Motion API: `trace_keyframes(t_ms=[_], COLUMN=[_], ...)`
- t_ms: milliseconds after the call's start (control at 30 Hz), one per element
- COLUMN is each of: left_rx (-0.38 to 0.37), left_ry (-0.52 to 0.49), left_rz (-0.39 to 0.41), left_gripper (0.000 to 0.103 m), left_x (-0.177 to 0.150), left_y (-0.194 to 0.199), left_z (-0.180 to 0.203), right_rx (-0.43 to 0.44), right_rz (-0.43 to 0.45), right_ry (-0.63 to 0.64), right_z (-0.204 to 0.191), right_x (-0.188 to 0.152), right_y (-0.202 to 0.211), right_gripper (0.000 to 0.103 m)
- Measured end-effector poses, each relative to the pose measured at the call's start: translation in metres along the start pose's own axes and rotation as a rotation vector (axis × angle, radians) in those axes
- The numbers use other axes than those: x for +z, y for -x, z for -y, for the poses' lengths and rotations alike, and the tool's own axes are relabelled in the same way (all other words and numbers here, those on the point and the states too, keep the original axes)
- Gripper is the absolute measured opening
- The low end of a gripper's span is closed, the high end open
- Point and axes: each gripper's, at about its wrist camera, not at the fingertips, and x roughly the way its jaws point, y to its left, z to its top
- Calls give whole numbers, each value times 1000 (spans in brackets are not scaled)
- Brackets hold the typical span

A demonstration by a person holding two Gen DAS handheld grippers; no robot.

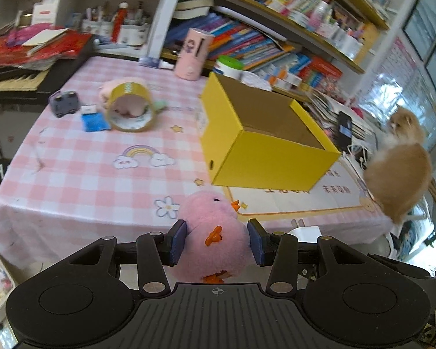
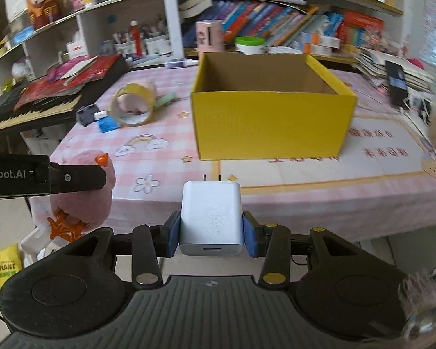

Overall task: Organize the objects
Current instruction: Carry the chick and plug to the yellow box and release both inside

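Observation:
My left gripper (image 1: 217, 240) is shut on a pink plush chick (image 1: 213, 226) with orange beak and feet, held at the table's front edge. It also shows in the right wrist view (image 2: 85, 200), clamped by the left gripper's finger (image 2: 72, 179). My right gripper (image 2: 211, 234) is shut on a white USB charger (image 2: 210, 218), prongs pointing forward. An open, empty yellow cardboard box (image 1: 264, 145) (image 2: 271, 122) stands on the pink checked tablecloth beyond both grippers.
A roll of yellow tape (image 1: 130, 107) (image 2: 132, 106), a blue packet (image 1: 93, 122), a small white piece (image 1: 89, 108) and a dark gadget (image 1: 64, 103) lie at the table's left. A pink cup (image 1: 192, 53) stands behind. A dog (image 1: 398, 174) is at the right. A keyboard (image 2: 29, 110) lies left.

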Motion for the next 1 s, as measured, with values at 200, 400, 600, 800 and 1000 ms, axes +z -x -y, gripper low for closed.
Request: trace_keyframes(t_ms=[200,400,600,800,1000], left_rx=[-33,-69,-77,-90,-101], left_ry=[-48,-81,-96,-108,-123], left_rz=[-13,-26,-22,9,74], left_gripper=[44,44,44,44,44], left_x=[5,12,22,38,63], left_y=[-14,-31,-44,-55,-62], left_z=[18,36,48,63,79], right_rx=[-38,-72,-94,-103,-102], right_rz=[12,6,10,11,33], right_ry=[-44,-79,-104,-105,-95], right_z=[16,38,57,74,92], right_x=[-1,1,10,24,48], right_y=[5,3,-1,-8,-18], right_gripper=[41,41,41,41,41])
